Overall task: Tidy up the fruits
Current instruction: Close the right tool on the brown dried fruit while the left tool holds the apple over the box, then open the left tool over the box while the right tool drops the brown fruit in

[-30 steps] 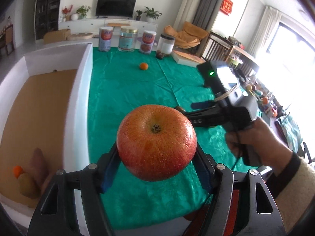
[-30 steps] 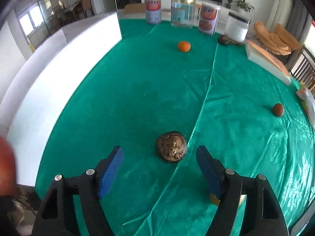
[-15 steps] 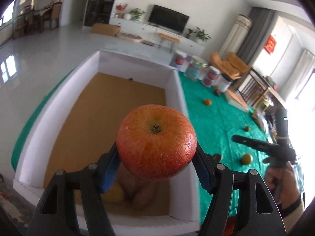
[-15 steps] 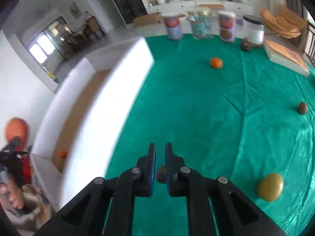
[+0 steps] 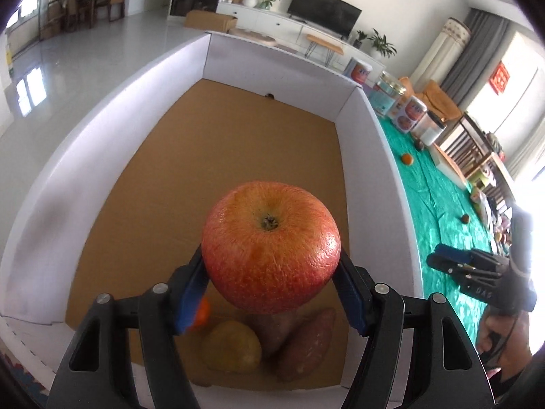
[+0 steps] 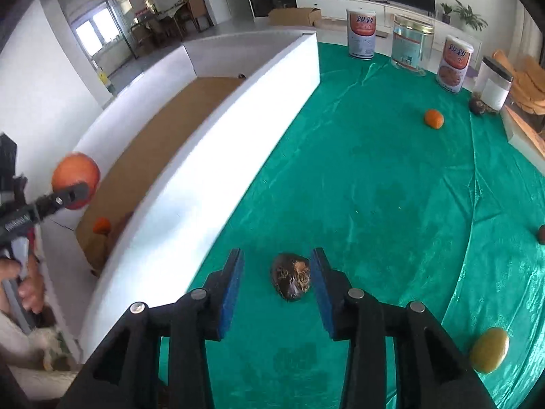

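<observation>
The left gripper (image 5: 270,293) clamps a red apple (image 5: 270,247) between its blue pads and holds it above the near end of the white-walled box (image 5: 357,109), over the fruit already lying there, presumably to drop it among them. Beside the box's outer wall, on the green cloth (image 6: 374,177), the right gripper (image 6: 276,281) hangs with jaws opening around a dark shrivelled fruit (image 6: 291,276), not touching it, apparently lining up the next pick.

Red apple (image 5: 270,250) above white-walled box (image 5: 361,129)
</observation>
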Demonstrator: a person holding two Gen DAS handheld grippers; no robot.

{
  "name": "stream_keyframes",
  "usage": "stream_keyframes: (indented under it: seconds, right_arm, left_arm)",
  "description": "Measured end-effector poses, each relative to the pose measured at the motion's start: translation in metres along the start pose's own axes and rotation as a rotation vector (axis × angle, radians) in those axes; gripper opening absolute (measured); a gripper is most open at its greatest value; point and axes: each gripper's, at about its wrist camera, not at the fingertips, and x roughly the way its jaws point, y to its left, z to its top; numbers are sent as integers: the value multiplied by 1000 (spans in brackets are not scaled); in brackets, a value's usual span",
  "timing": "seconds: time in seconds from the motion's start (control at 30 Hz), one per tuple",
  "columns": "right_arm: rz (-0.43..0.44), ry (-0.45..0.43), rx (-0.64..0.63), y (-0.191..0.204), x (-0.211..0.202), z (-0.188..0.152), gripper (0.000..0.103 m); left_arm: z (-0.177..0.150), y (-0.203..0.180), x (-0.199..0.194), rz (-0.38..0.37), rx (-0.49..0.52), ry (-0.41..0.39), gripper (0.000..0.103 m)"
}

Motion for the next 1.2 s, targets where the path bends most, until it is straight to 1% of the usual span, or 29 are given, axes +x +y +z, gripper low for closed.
stream_keyframes:
  seconds: [0.07, 0.1, 0.13, 0.2, 0.23, 0.3, 0.37, 0.47, 0.57, 0.67, 0.73, 0.77, 0.83, 0.9, 0.93, 0.97, 1.0, 1.07, 1.1, 1.17, 1.2]
  right_arm:
    - [59, 24, 105, -11, 12, -9, 41]
    - [65, 27, 112, -13, 20, -9, 41]
    - [55, 31, 90, -10, 27, -10, 41]
    - [-2, 52, 25, 1, 39, -12, 44]
    - [-17, 71, 12, 5, 45, -13, 43]
    - [-42, 58, 21, 6, 51, -15, 41]
    - [-41, 54, 55, 0, 55, -15, 41]
    - [-36, 50, 95, -8, 59, -17, 41]
    - [-10, 31, 156, -25, 56, -21, 41]
    - [25, -8, 209, -38, 44, -17, 41]
    - [66, -48, 217, -37, 29, -6, 41]
    - [94, -71, 208, -31, 19, 0, 41]
    - [156, -113, 173, -8, 1, 18, 41]
    - [229, -142, 127, 21, -10, 33, 41]
    - [262, -145, 100, 38, -9, 40, 41]
    - [287, -136, 69, 64, -7, 45, 41]
    - [302, -119, 37, 80, 0, 48, 41]
    - [305, -85, -9, 106, 18, 48, 41]
    - [296, -67, -23, 115, 29, 51, 41]
    - [278, -39, -32, 126, 47, 48, 41]
    - [264, -30, -41, 130, 52, 47, 41]
  left_arm:
    - [1, 1, -4, -7, 7, 0, 70]
    - [2, 1, -4, -5, 14, -1, 70]
    - [2, 1, -6, 4, 20, -3, 70]
    - [3, 5, -8, 12, 19, -6, 70]
    - [2, 7, -9, 12, 16, -3, 70]
    - [3, 10, -12, 10, 16, 2, 70]
    - [4, 10, -14, 22, 33, 5, 70]
    - [8, 11, -15, 41, 59, 11, 70]
    - [15, 11, -14, 61, 82, 23, 70]
    - [23, 7, -9, 88, 132, 45, 70]
    - [29, 4, -2, 104, 169, 66, 70]
    - [32, 3, 1, 107, 179, 80, 70]
    - [36, 3, 11, 103, 184, 120, 70]
    - [38, 5, 21, 102, 185, 162, 70]
    - [38, 7, 26, 106, 180, 183, 70]
    - [38, 9, 31, 115, 173, 197, 71]
    - [38, 13, 34, 131, 161, 211, 71]
    - [38, 19, 37, 150, 120, 237, 71]
    - [38, 22, 36, 148, 106, 233, 72]
    - [38, 25, 28, 172, 108, 193, 80]
    - [38, 26, 23, 197, 117, 171, 89]
